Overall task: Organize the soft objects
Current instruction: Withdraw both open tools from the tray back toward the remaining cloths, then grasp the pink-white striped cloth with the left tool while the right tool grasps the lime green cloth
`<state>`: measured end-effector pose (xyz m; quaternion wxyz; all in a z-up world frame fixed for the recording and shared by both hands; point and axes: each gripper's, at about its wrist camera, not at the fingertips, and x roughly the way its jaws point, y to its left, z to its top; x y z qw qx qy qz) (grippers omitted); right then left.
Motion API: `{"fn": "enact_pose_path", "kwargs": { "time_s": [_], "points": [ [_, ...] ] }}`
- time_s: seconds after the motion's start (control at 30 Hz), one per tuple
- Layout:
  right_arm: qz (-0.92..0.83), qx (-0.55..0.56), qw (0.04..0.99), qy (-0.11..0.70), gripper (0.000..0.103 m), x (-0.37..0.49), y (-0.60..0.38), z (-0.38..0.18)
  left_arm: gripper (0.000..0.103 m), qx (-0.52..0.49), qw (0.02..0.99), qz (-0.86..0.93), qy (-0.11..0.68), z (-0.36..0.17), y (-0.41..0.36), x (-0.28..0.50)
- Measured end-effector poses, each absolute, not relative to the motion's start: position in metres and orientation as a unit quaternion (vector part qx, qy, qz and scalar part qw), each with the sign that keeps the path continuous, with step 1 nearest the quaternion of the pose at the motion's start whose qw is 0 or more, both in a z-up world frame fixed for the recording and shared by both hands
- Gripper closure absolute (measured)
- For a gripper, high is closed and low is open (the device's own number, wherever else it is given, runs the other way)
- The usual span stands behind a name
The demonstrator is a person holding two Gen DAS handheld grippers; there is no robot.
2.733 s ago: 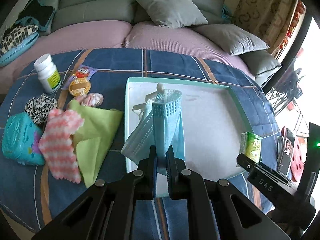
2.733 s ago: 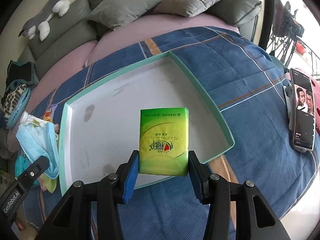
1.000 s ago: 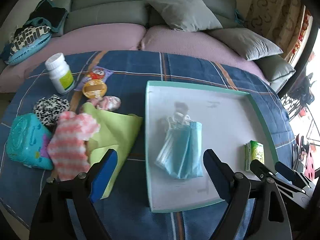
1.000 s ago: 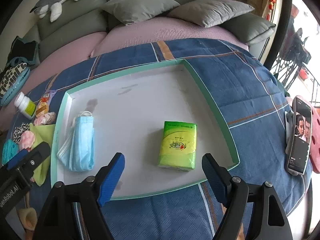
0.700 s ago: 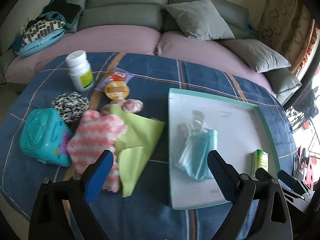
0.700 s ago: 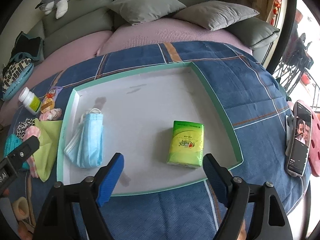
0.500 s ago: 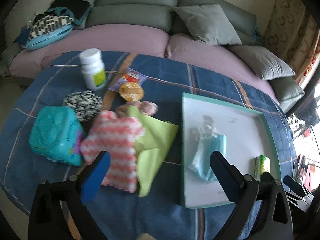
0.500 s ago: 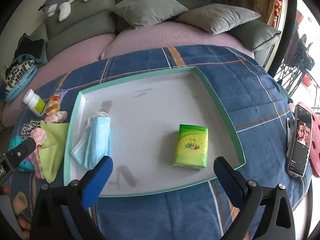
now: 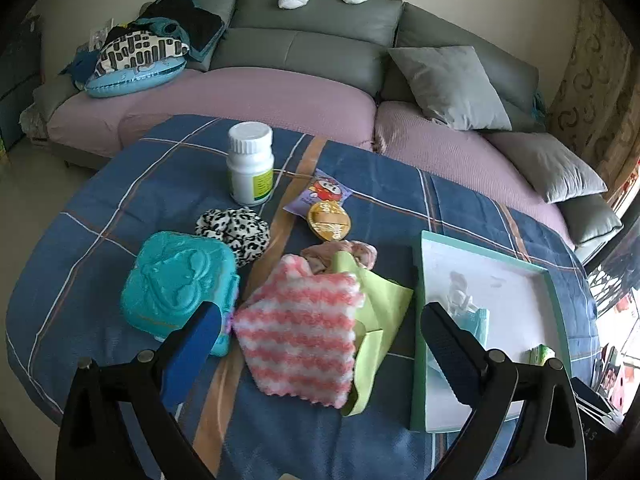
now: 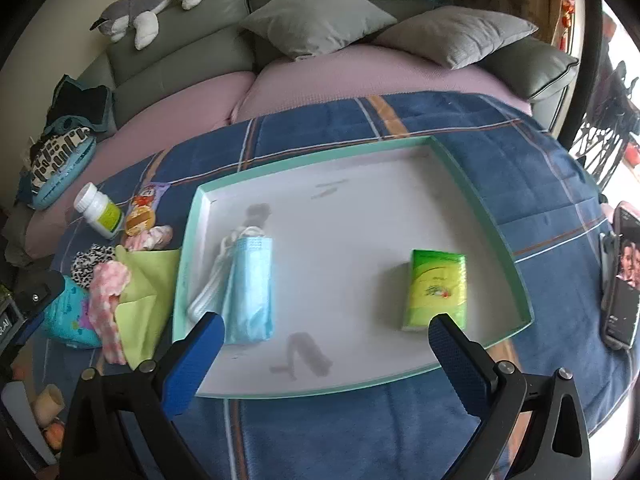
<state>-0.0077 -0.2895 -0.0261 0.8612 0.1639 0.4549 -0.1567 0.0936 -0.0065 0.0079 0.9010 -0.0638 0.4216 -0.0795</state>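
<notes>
My left gripper (image 9: 320,344) is open and empty above a pink-and-white striped cloth (image 9: 300,332) that lies on a yellow-green cloth (image 9: 384,312). A leopard-print scrunchie (image 9: 234,232) and a pink scrunchie (image 9: 340,254) lie beyond them. The teal-rimmed white tray (image 10: 480,216) holds a folded blue face mask (image 10: 250,280) on its left and a green tissue pack (image 10: 436,288) on its right. My right gripper (image 10: 326,344) is open and empty over the tray's near edge. The tray (image 9: 418,320) also shows in the left wrist view.
On the blue plaid cover: a teal plastic case (image 9: 178,280), a white pill bottle (image 9: 250,162), a snack packet (image 9: 326,192) and a gold round tin (image 9: 329,221). A phone (image 10: 622,276) stands at the right. A sofa with grey cushions (image 10: 316,12) lies behind.
Both grippers released their items into the tray and opened. My left gripper has swung left to the cloth pile. My right gripper has pulled back from the tray.
</notes>
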Motion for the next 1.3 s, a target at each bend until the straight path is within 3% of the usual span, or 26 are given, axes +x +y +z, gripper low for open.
{"fn": "enact_pose_path", "kwargs": {
  "time_s": [0.43,0.87,1.07,1.3],
  "points": [
    [-0.098,0.188,0.868,0.450,0.000,0.006,-0.267,-0.025,0.003,-0.082,0.896,-0.084,0.428,0.001,0.024,0.099],
    [-0.073,0.145,0.884,0.438,0.000,0.030,-0.226,-0.020,0.003,-0.097,0.894,-0.099,0.426,-0.003,0.036,0.103],
    [-0.032,0.144,0.889,0.435,0.000,0.039,-0.208,-0.020,0.003,-0.095,0.880,-0.088,0.457,-0.010,0.035,0.108],
    [0.016,0.121,0.886,0.447,0.011,0.047,-0.186,-0.029,0.003,-0.094,0.871,-0.089,0.474,-0.009,0.030,0.106]
  ]
}}
